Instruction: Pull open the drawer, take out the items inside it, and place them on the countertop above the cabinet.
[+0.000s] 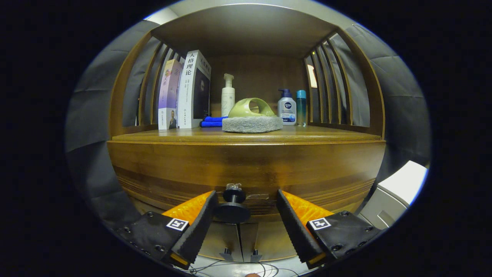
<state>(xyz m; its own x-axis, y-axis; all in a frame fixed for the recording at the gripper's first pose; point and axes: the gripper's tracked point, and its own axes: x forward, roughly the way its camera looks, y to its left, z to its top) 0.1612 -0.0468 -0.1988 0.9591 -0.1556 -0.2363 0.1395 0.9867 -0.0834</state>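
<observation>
Fingers of the gripper (244, 209) stand spread apart around the drawer's knob (233, 206), nearer the left one, with the drawer (246, 169) closed beneath the countertop (307, 134), so any pull would need them clamped on that knob.

The drawer (246, 169) front is shut, so whatever lies inside is hidden. The gripper (246, 207) has its fingers spread, the drawer knob (233, 206) between them, by the left finger; whether that finger touches it cannot be told. The scrubbing pad (252, 124) with its green handle (251, 107) hides the back of the blue cloth (212, 121) and the foot of the white pump bottle (228, 95). Small print on the books (184, 92) is too fine to tell
</observation>
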